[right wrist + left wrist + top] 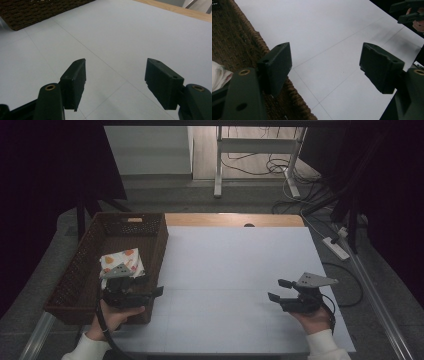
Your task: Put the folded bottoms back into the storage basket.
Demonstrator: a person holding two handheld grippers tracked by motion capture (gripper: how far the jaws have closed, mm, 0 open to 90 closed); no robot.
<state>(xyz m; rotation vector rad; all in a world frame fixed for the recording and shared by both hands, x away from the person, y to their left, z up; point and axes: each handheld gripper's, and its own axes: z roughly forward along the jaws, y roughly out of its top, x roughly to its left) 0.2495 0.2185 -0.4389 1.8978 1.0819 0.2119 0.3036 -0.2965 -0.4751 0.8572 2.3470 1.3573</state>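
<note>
A brown woven basket point(125, 227) stands at the table's left, and a folded white cloth with orange prints point(121, 262) lies inside it. My left gripper point(152, 287) hovers over the basket's near right corner, open and empty, jaws pointing right. In the left gripper view its jaws straddle the basket rim point(249, 32), with the left gripper point(325, 65) open over the white sheet and a bit of cloth point(218, 75) at the left edge. My right gripper point(276, 289) is at the right of the sheet, open and empty, pointing left. In its own view the right gripper point(115, 77) is open above bare sheet.
A white sheet point(235, 270) covers most of the wooden table point(235, 219). The basket point(37, 10) lies far ahead of the right gripper. The other gripper point(409, 11) shows far off in the left gripper view. Beyond the table are desk legs, cables and a power strip point(336, 247) on the floor.
</note>
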